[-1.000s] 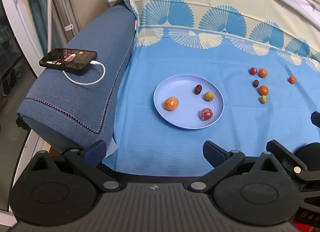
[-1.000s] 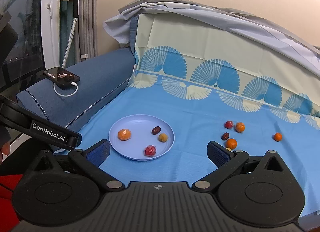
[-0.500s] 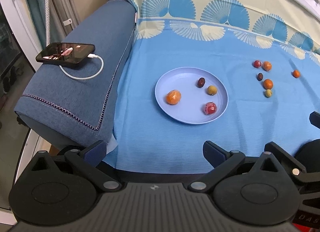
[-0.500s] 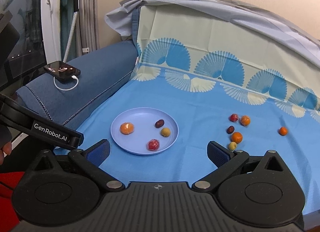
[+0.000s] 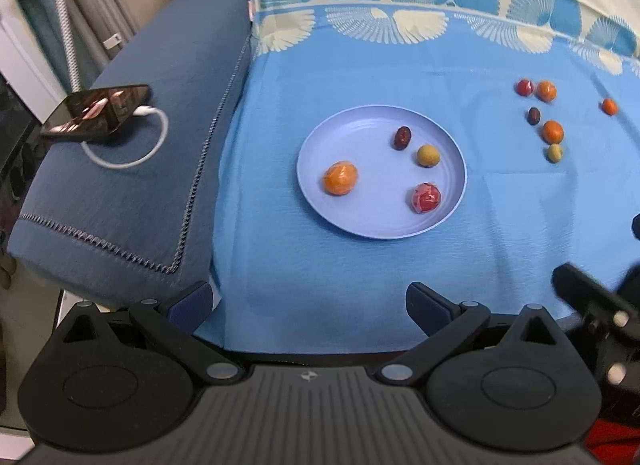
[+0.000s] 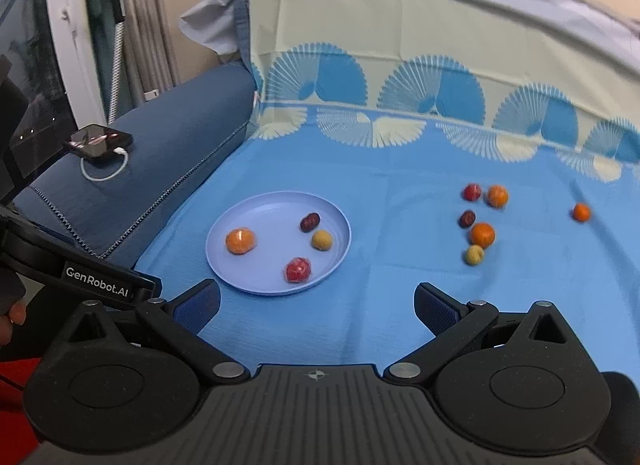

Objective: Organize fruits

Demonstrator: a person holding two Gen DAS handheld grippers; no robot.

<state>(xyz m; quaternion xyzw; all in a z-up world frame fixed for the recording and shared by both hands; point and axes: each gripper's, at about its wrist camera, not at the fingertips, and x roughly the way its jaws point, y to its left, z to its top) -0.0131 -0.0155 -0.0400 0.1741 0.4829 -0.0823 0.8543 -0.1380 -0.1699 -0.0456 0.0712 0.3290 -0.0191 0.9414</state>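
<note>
A phone [image 5: 96,113] lay on the sofa arm at the left. On the blue cloth [image 5: 360,273], the lilac plate [image 5: 360,221] held an orange [image 5: 340,177], a dark date [image 5: 401,137], a yellowish fruit [image 5: 428,155] and a red fruit [image 5: 425,197]. To its right, six loose fruits [image 6: 482,235] lay clustered, one orange apart. The left gripper [image 5: 308,301] and right gripper [image 6: 316,301] hung with jaws wide apart, empty, touching nothing.

Even indoor light, soft shadows, fisheye-bent edges, slight blur.
</note>
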